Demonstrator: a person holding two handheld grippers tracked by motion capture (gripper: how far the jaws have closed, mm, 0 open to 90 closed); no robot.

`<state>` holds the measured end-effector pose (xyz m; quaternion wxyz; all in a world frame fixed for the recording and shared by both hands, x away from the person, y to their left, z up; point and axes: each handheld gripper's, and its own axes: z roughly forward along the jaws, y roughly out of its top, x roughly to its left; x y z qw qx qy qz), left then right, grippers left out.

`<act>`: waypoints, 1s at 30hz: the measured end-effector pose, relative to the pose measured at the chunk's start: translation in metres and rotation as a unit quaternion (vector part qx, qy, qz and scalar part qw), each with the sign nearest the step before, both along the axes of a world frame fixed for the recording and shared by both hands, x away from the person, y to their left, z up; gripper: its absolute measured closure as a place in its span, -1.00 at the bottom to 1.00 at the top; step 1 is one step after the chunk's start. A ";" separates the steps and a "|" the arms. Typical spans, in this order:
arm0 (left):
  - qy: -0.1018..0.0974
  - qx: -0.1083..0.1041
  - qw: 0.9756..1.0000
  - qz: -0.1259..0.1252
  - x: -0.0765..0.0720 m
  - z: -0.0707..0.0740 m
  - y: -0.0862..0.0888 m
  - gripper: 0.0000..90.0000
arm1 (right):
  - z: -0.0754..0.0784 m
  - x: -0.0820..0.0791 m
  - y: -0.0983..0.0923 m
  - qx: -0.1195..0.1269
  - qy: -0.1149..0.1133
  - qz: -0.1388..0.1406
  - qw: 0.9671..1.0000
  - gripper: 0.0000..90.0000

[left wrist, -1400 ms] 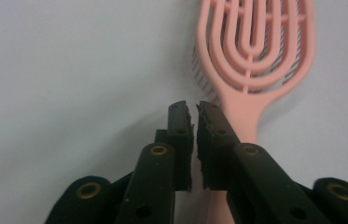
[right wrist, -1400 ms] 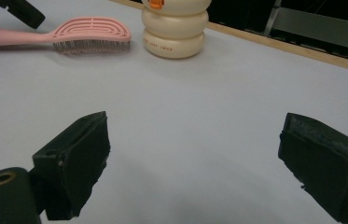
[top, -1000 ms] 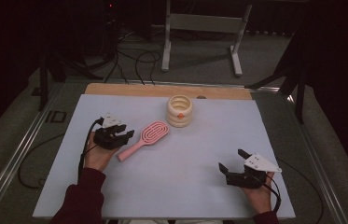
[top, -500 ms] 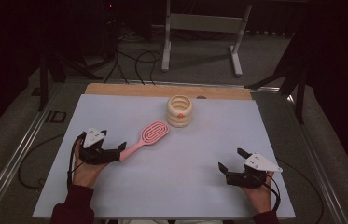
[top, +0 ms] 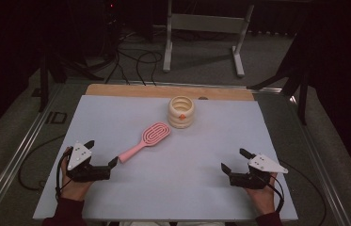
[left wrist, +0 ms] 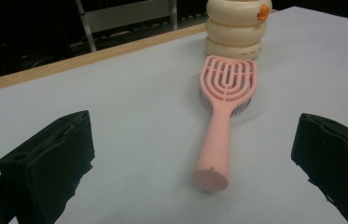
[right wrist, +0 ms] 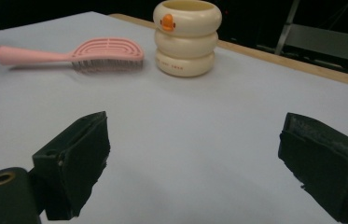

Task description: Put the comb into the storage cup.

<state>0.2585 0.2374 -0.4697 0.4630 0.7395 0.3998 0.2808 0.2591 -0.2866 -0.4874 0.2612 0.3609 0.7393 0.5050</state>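
Pink hairbrush [top: 144,140] flat on the white surface [top: 211,150], bristles down, head just beside the cream ringed cup [top: 181,112], handle end toward the left gripper [top: 101,154]. Left fingers [left wrist: 50,158] just opened wide, nothing between, handle tip close ahead but untouched. Right gripper [top: 235,160] well apart from the hairbrush, fingers [right wrist: 76,154] spread wide, empty.

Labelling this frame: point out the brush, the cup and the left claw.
brush [left wrist: 218,126], left gripper view, middle of the handle
cup [top: 181,112], high view, side wall
left claw [top: 101,153], high view, midway between the fingertips
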 end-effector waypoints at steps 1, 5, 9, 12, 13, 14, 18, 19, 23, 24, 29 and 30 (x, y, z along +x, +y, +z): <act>0.000 -0.001 1.000 0.001 -0.001 0.000 0.003 -1.00 | 0.000 0.001 0.000 0.002 -0.001 0.003 1.000 -0.81; -0.008 -0.005 1.000 0.014 -0.003 0.001 0.011 -1.00 | -0.002 0.002 0.000 0.009 0.001 0.011 1.000 -0.81; -0.009 -0.003 1.000 0.018 -0.003 0.002 0.016 -1.00 | -0.003 0.003 0.001 0.008 0.001 0.015 1.000 -0.81; -0.010 -0.003 1.000 0.018 -0.003 0.002 0.017 -1.00 | -0.004 0.003 0.003 0.006 0.001 0.017 1.000 -0.81; -0.009 -0.002 1.000 0.018 -0.003 0.003 0.017 -1.00 | -0.004 0.002 0.003 0.008 -0.001 0.017 1.000 -0.79; -0.010 -0.004 1.000 0.017 -0.003 0.003 0.017 -1.00 | -0.003 0.001 0.004 0.009 -0.004 0.018 1.000 -0.79; -0.004 -0.004 1.000 0.018 -0.003 0.003 0.018 -1.00 | -0.003 0.000 0.005 0.007 -0.006 0.016 1.000 -0.79; 0.002 0.002 1.000 0.021 -0.002 0.003 0.019 -1.00 | -0.004 0.000 0.004 0.008 -0.003 0.016 1.000 -0.80; 0.010 0.016 1.000 0.023 -0.001 0.003 0.018 -1.00 | -0.004 -0.001 0.003 0.012 0.007 0.007 1.000 -0.80; 0.011 0.017 1.000 0.023 0.000 0.003 0.018 -1.00 | -0.004 -0.001 0.003 0.012 0.007 0.007 1.000 -0.80; 0.031 0.021 0.999 0.030 0.003 0.004 0.018 -1.00 | -0.005 0.000 0.001 0.017 0.012 0.002 1.000 -0.80; 0.036 0.025 0.999 0.031 0.004 0.004 0.017 -1.00 | -0.005 0.000 0.001 0.017 0.013 -0.001 1.000 -0.80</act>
